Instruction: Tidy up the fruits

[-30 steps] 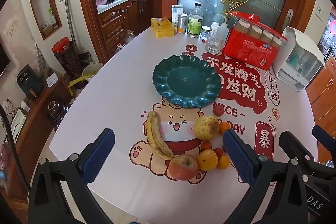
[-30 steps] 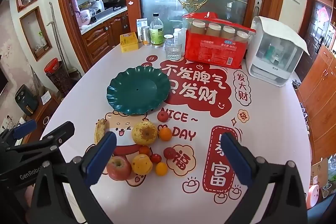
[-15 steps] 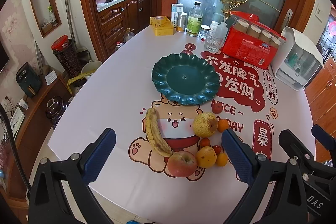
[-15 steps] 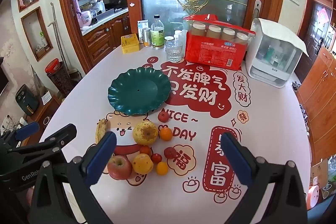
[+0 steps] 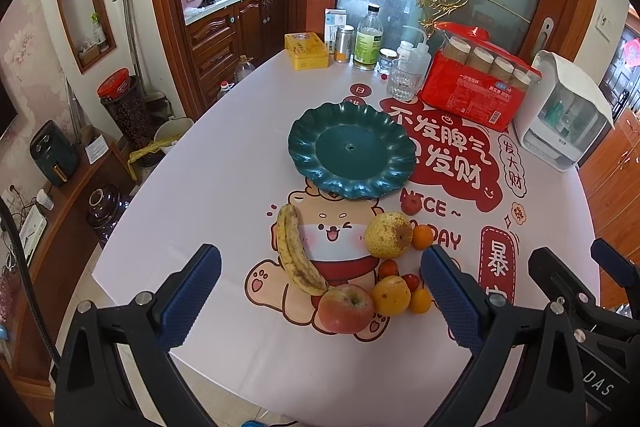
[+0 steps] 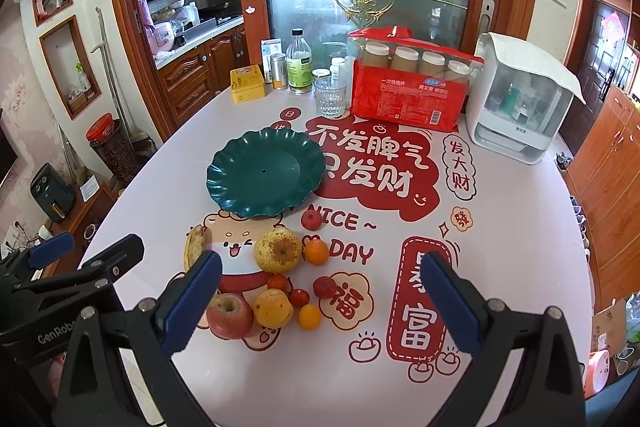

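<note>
While the left gripper (image 5: pixel 320 287) hovers agape, fruit lies between its fingers: banana (image 5: pixel 298 255), apple (image 5: pixel 346 308), pear (image 5: pixel 389 235), all just short of the green plate (image 5: pixel 351 151). From the right gripper (image 6: pixel 322 297), likewise agape, the apple (image 6: pixel 229 315) sits beside its left finger, nearer than the plate (image 6: pixel 266 174).

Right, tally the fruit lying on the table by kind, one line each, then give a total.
Spotted yellow banana: 1
Speckled yellow pear: 1
Red apple: 1
Large yellow-orange citrus: 1
Small orange citrus: 2
Small bumpy red fruits: 2
Small smooth red tomatoes: 2
Total: 10
</note>
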`<state>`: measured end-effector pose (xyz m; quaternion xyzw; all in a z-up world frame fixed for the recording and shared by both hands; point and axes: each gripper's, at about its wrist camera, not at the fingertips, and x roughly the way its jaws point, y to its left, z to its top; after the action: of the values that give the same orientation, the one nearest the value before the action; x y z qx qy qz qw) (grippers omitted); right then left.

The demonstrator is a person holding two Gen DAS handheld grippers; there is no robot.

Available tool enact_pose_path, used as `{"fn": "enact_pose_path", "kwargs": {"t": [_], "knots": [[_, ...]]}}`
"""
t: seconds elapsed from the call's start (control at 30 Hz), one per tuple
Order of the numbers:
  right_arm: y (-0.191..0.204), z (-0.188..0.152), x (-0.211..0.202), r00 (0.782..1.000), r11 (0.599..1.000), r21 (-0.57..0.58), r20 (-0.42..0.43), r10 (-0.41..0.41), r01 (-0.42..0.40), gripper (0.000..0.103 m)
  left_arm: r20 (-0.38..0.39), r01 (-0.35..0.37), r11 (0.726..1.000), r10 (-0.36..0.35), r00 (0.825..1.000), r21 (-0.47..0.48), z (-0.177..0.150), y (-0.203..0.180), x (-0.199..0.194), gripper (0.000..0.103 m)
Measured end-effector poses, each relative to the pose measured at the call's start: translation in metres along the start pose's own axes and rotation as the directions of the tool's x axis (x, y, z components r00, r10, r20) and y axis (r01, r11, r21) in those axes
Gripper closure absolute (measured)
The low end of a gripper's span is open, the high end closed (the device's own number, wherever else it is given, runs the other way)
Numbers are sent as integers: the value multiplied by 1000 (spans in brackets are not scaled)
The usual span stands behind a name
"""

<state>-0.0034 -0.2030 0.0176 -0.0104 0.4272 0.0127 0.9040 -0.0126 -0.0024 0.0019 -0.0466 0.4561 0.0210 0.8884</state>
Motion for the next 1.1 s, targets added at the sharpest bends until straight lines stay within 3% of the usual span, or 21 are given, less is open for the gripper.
{"fn": "enact_pose_path", "kwargs": {"t": [1.1], "knots": [[2,-8,-8,1000,1000,7,0,12,-12,3,0,3,1000,-3,1000,2,-11,5,-11,3]]}}
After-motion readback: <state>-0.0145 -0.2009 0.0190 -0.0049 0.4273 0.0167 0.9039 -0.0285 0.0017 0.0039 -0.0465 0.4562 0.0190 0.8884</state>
